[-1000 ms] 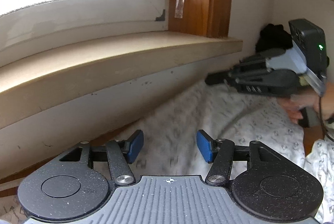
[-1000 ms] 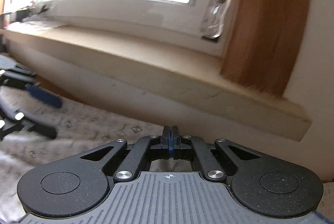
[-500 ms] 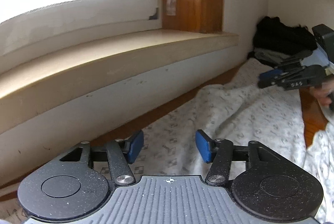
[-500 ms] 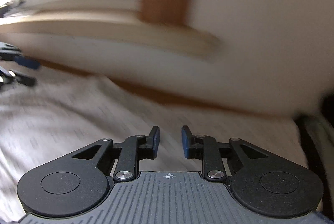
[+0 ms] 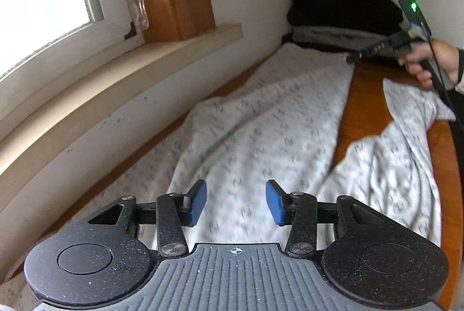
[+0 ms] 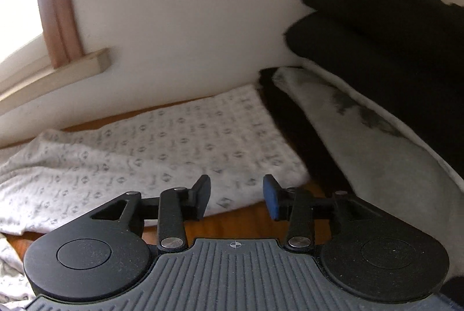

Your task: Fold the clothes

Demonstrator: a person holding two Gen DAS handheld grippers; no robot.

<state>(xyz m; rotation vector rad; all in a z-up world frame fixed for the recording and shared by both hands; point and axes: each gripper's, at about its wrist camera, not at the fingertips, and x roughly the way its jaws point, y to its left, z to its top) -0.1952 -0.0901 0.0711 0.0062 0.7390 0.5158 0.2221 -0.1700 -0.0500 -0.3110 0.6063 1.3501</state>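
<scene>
The left gripper (image 5: 236, 202) hung wide open over the patterned white garment (image 5: 261, 131), gripping nothing. That garment sprawled across the middle of the frame on the wooden table (image 5: 365, 96). The right gripper (image 6: 236, 196) gaped empty too, above the garment's corner, dark folded clothes (image 6: 391, 29) stacked upper right.

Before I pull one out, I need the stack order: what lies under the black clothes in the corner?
Under the black clothes lies a folded grey garment, and beneath that a black layer at its edge. Anything lower is covered.
</scene>
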